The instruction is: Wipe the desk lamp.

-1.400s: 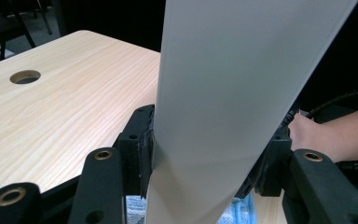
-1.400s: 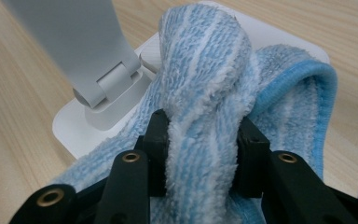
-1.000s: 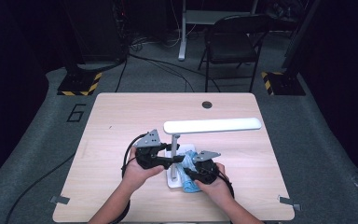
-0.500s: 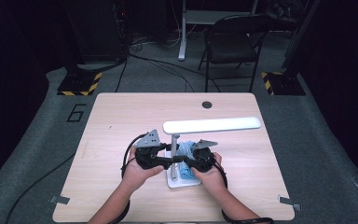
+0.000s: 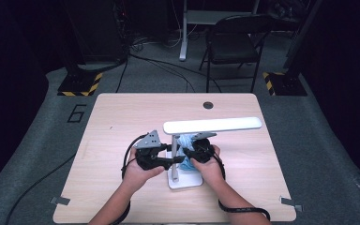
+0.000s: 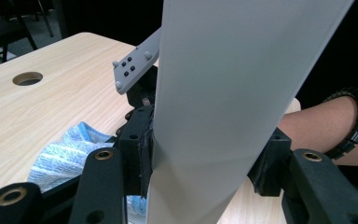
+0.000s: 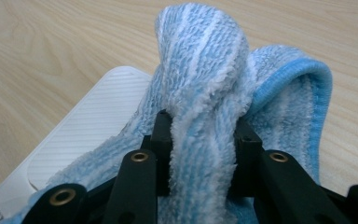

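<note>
A white desk lamp stands near the table's front middle, with a flat base [image 5: 187, 180], a thin upright stem [image 5: 174, 157] and a long horizontal head [image 5: 213, 125]. My left gripper [image 5: 173, 160] is shut on the stem [image 6: 223, 93], which rises between its jaws in the left gripper view. My right gripper [image 5: 188, 153] is shut on a blue and white striped cloth [image 5: 186, 142]. A fold of the cloth [image 7: 205, 70] bulges up between the jaws, and the rest lies over the ribbed lamp base [image 7: 88, 130]. The cloth [image 6: 67, 151] lies just behind the stem.
A round cable hole [image 5: 208, 105] sits near the wooden table's far edge. Beyond the table stands a black folding chair [image 5: 234, 42]. Bare tabletop [image 5: 112, 122] spreads to the left, right and far side of the lamp.
My right gripper has moved the cloth away from the person, from the base's front right to beside the stem. The left gripper has kept still on the stem.
</note>
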`<action>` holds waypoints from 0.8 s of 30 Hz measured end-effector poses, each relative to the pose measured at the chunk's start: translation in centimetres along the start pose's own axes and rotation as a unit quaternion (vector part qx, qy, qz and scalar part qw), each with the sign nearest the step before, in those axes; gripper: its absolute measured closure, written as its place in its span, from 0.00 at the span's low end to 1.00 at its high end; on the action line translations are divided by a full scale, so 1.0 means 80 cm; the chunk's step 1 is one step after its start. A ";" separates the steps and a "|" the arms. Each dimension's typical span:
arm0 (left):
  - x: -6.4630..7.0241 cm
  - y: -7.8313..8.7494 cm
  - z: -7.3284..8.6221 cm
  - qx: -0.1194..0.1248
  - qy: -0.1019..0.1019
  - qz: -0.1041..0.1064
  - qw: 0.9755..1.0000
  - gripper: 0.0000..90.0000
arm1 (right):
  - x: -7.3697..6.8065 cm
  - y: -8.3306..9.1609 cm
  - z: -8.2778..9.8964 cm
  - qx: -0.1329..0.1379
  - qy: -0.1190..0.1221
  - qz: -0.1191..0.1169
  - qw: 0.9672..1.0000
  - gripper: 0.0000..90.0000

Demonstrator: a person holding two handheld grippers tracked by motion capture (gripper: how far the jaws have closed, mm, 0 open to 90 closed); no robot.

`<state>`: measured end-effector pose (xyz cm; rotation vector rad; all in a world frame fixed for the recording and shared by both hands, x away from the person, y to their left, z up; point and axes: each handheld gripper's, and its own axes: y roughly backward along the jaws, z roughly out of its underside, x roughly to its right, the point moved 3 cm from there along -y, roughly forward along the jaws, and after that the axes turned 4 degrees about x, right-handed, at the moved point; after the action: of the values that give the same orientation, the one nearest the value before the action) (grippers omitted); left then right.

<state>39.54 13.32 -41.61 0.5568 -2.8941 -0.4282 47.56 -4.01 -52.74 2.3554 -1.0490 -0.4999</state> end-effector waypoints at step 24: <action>-0.003 0.004 0.001 -0.001 -0.007 -0.004 1.000 0.56 | -0.032 0.036 0.032 -0.007 0.054 -0.032 0.998 0.75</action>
<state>39.63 13.68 -41.60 0.5666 -2.9065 -0.4378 42.91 -4.47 -52.80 2.3817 -0.9218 -0.3970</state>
